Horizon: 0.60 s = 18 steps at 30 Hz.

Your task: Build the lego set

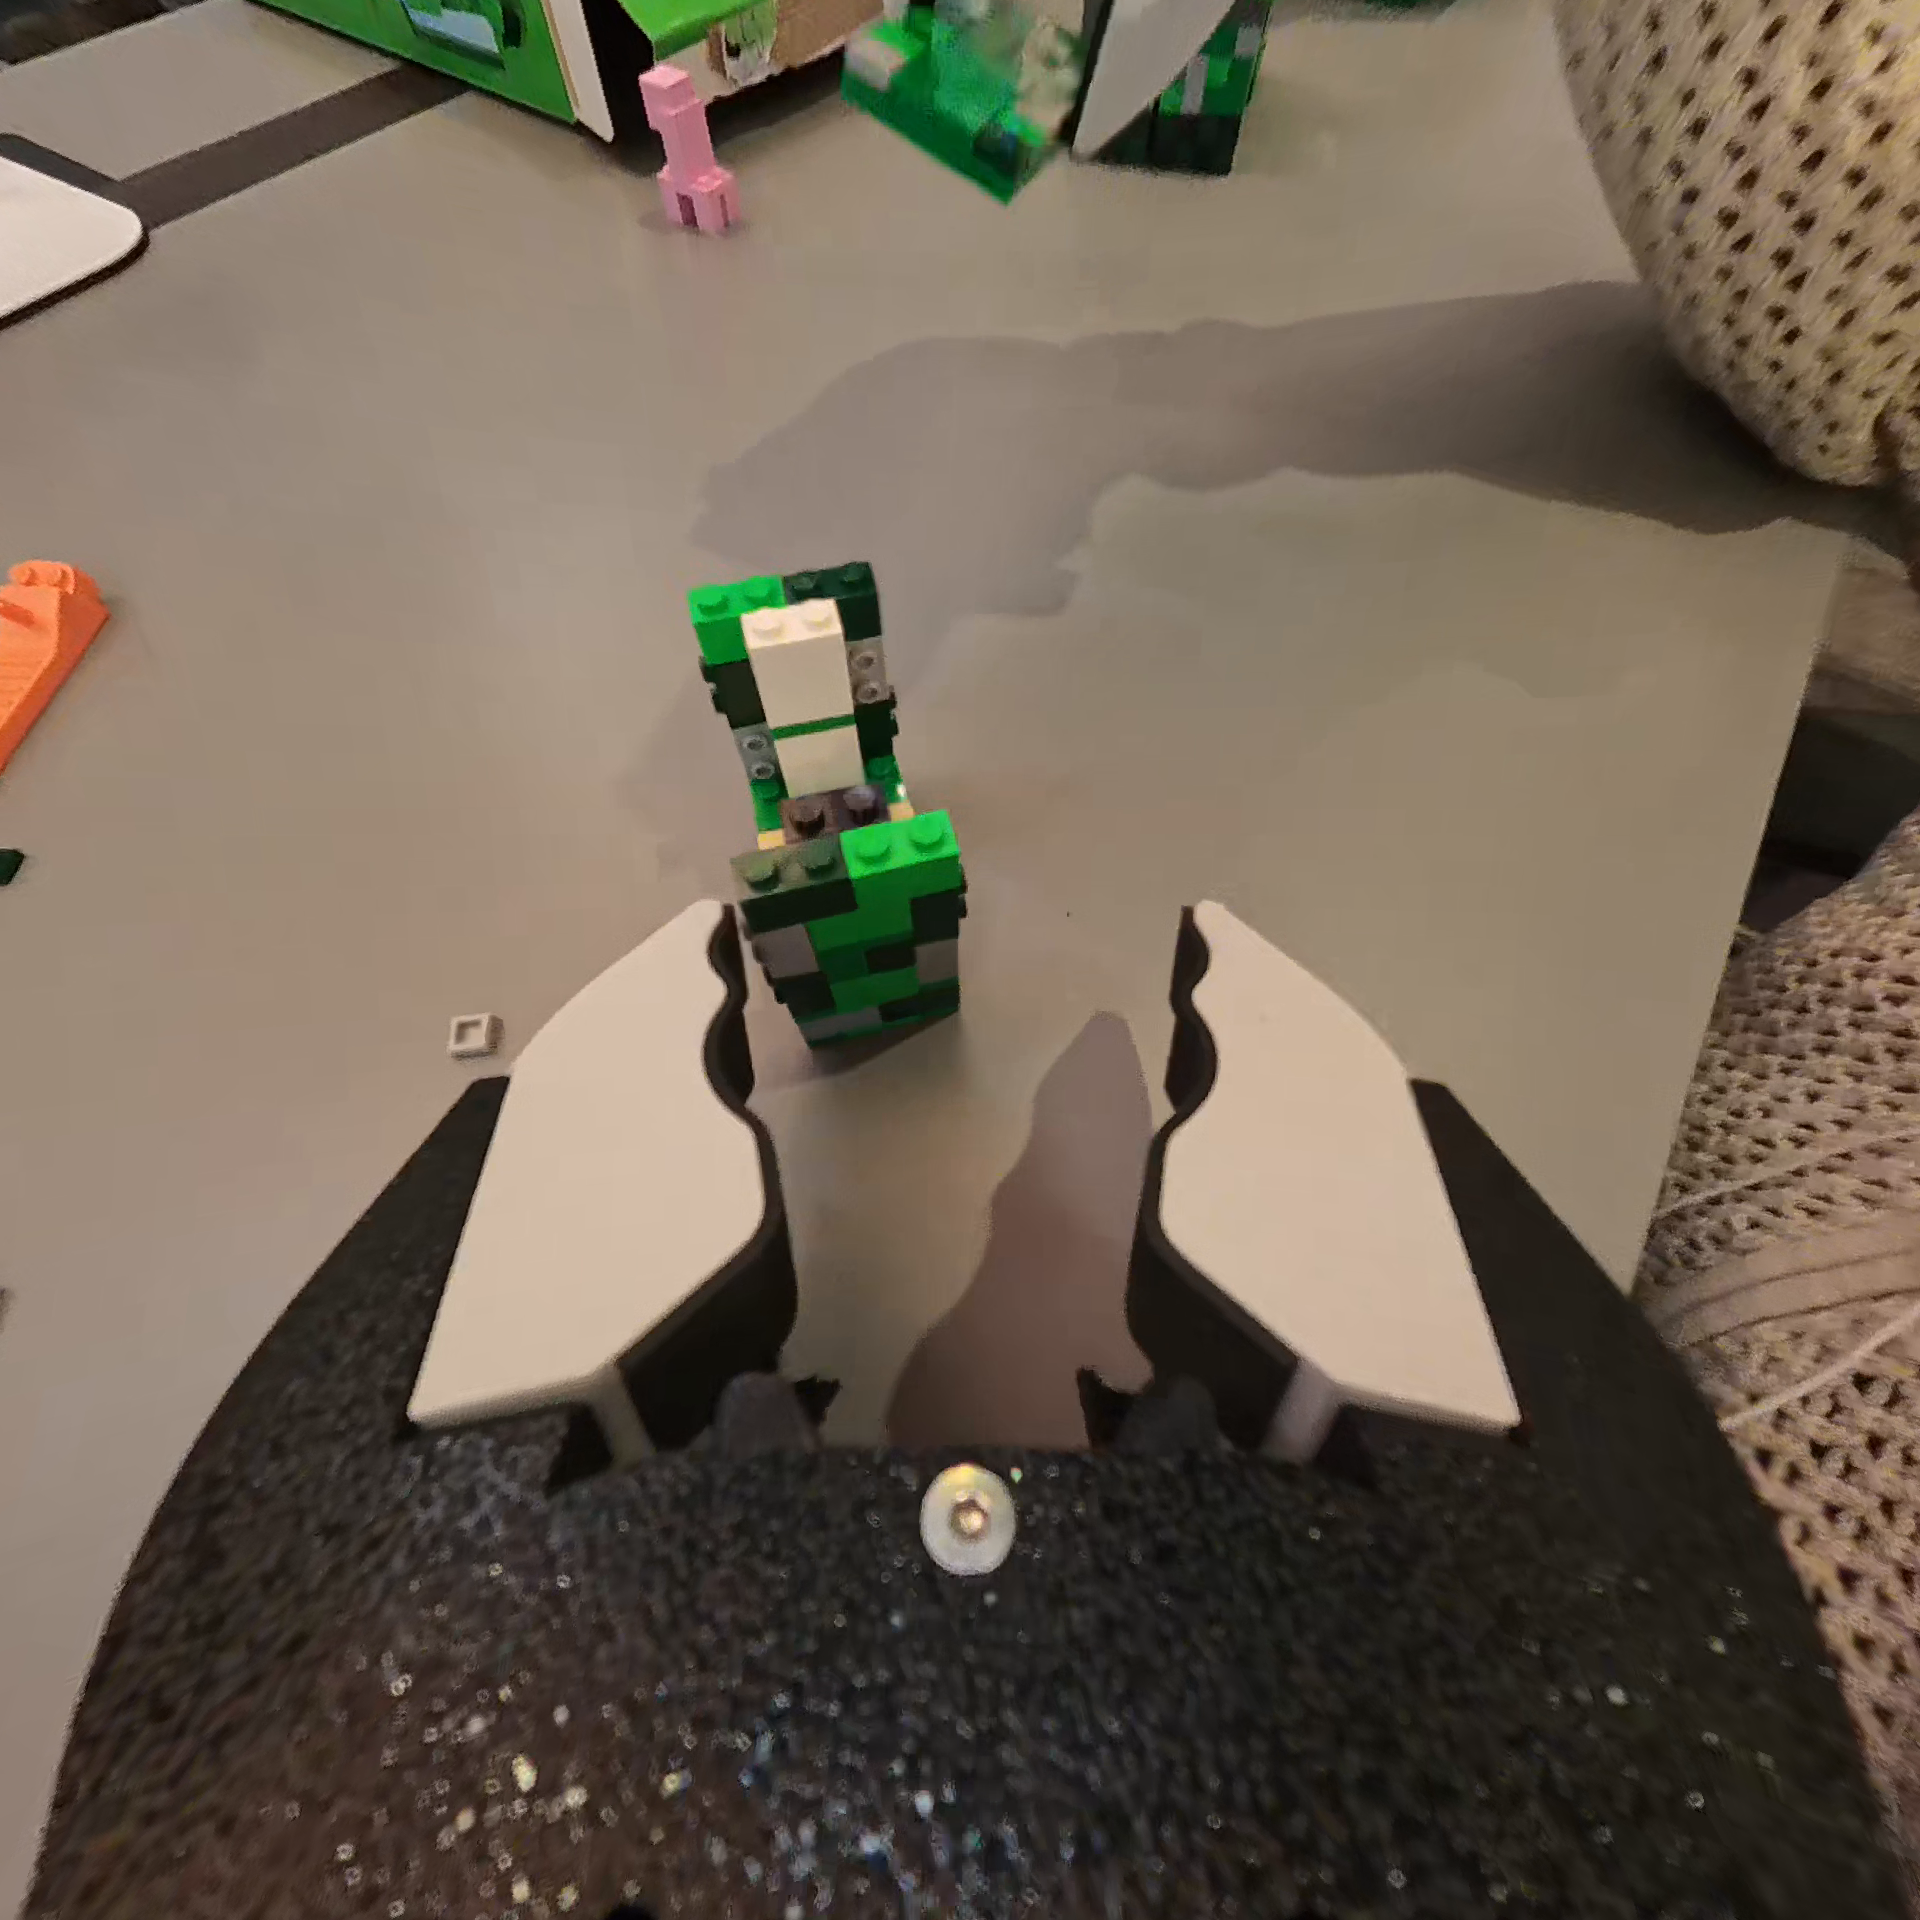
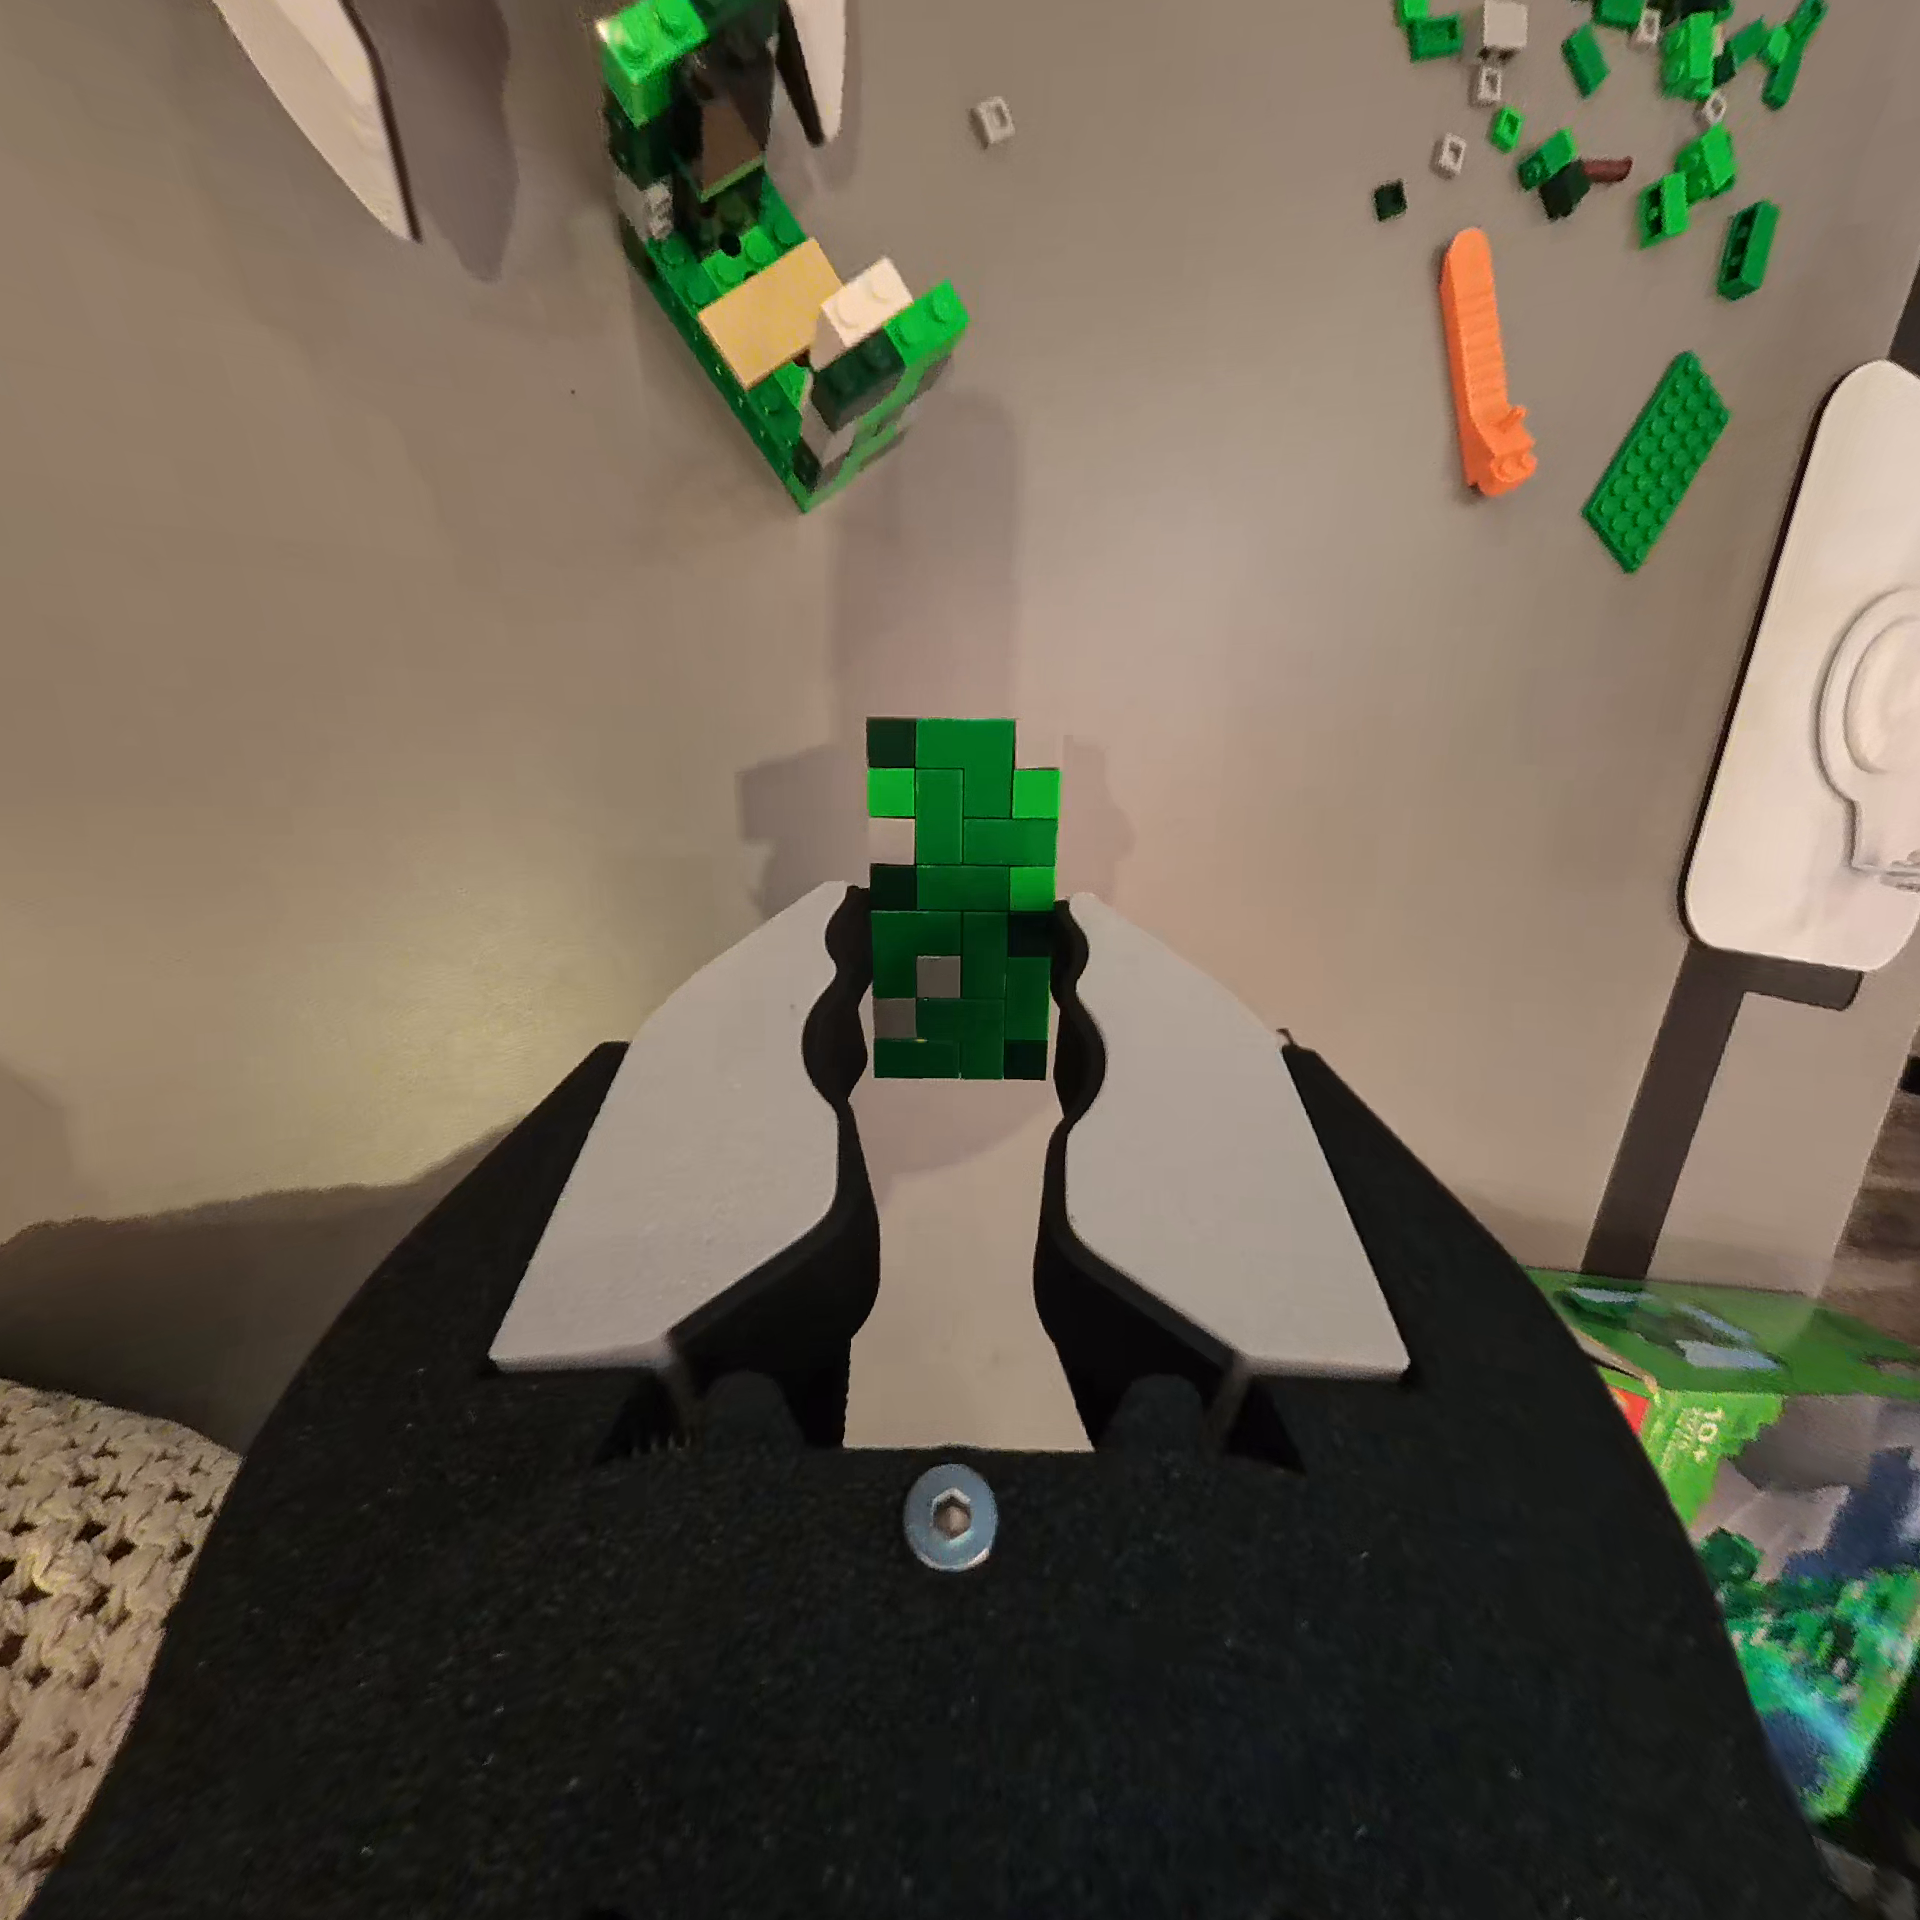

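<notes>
A green, white and grey lego build (image 1: 842, 831) stands on the grey table (image 1: 416, 468), just ahead of my left gripper (image 1: 956, 920). That gripper is open and empty, and its left fingertip (image 1: 717, 935) is close beside the build. My right gripper (image 2: 961, 899) is shut on a flat panel of green tiles (image 2: 956, 821) and holds it upright above the table. In the right wrist view the build (image 2: 790, 322) lies farther off, with the left gripper's fingers (image 2: 332, 114) on either side of its far end. The panel shows blurred at the top of the left wrist view (image 1: 935, 94).
Loose green bricks (image 2: 1662, 104), an orange brick separator (image 2: 1481, 364) and a long green plate (image 2: 1657, 462) lie at the right. A small grey tile (image 1: 476, 1034) lies by the left finger. A pink figure (image 1: 686, 145) and the green box (image 2: 1766, 1507) stand at the edges. Crocheted fabric (image 1: 1766, 208) hangs at the right. Tip to tip, the grippers are about 15 cm apart.
</notes>
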Motion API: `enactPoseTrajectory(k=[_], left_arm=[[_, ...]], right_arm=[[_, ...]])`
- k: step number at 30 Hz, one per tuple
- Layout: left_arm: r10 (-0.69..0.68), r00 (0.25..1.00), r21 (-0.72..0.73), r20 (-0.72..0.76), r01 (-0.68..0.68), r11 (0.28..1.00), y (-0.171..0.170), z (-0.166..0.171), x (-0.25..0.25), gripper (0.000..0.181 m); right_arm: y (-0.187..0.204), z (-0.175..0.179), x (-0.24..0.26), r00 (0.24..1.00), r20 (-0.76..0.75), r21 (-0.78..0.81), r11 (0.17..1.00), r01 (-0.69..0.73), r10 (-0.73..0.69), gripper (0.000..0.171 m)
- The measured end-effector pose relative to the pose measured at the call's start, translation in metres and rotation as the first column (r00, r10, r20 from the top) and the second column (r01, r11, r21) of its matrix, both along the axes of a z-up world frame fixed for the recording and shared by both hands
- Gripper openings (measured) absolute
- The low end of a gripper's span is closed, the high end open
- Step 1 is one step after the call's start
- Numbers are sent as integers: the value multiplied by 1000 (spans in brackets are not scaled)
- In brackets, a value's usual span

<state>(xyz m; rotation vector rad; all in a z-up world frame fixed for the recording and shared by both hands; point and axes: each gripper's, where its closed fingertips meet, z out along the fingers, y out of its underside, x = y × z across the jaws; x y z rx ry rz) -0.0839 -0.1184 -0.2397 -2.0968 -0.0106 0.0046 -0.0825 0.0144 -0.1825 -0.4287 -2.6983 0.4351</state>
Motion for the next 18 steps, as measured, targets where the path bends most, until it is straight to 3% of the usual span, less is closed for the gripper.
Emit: enactPoseTrajectory(k=[7, 12, 18], left_arm=[[66, 992, -77, -108, -74, 994, 1, -11, -8, 69], [222, 970, 135, -101, -208, 969, -6, 19, -27, 65], [210, 976, 246, 59, -218, 945, -5, 34, -20, 63]], right_arm=[[-2, 3, 3, 1000, -5, -8, 1000, -12, 12, 32], [-4, 4, 4, 1000, -6, -6, 1000, -18, 18, 32], [-4, 1, 4, 1000, 8, 0, 1000, -18, 18, 32]])
